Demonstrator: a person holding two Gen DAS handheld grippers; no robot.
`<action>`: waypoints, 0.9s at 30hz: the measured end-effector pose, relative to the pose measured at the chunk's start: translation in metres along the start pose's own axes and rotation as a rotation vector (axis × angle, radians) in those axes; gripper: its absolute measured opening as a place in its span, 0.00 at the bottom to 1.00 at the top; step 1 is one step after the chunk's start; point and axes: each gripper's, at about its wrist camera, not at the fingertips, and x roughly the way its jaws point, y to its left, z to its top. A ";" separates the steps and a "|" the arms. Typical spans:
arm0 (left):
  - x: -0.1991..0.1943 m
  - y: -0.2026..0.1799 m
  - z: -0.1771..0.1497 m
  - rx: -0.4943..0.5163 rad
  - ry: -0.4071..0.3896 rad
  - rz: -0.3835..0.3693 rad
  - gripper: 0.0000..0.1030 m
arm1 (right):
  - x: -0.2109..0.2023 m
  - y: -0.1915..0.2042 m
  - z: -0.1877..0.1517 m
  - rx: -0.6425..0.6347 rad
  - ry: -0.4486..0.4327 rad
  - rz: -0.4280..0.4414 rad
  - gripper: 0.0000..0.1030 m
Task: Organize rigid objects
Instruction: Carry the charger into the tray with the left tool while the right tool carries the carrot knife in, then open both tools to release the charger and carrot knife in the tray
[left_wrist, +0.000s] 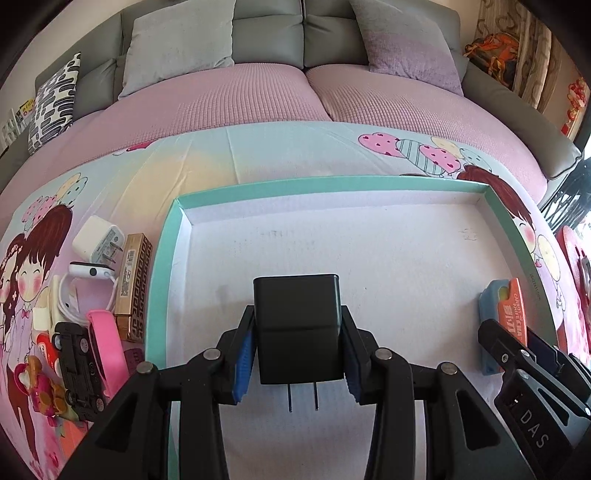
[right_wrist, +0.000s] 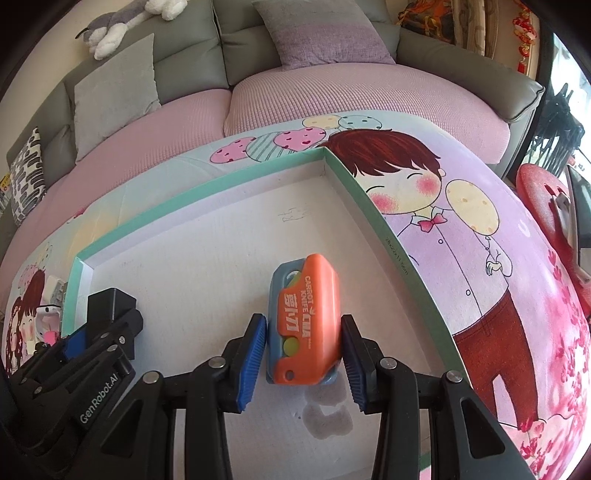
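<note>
left gripper (left_wrist: 297, 354) is clamping a black charger (left_wrist: 297, 325) btwn its blue pads, jaws partly closed on its sides, prongs pointing back toward the cam. it's hanging over the white floor of the teal-rimmed box (left_wrist: 162, 258). right gripper (right_wrist: 303, 350) is gripping an orange & blue carrot knife toy (right_wrist: 304, 321) the same way, pads pressing both sides, over the box's right part near its wall. white charger (left_wrist: 98, 238), black toy car (left_wrist: 79, 365) & pink band (left_wrist: 107, 347) are lying outside the box, left of it.
</note>
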 end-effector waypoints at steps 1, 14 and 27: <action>0.000 0.000 0.000 0.002 -0.005 0.002 0.42 | 0.000 0.000 0.000 -0.001 0.001 -0.002 0.42; -0.019 0.009 0.004 -0.030 -0.040 -0.007 0.44 | -0.017 0.004 0.006 -0.015 -0.047 0.029 0.44; -0.038 0.045 -0.002 -0.161 -0.083 0.035 0.82 | -0.016 0.004 0.005 -0.007 -0.045 0.049 0.61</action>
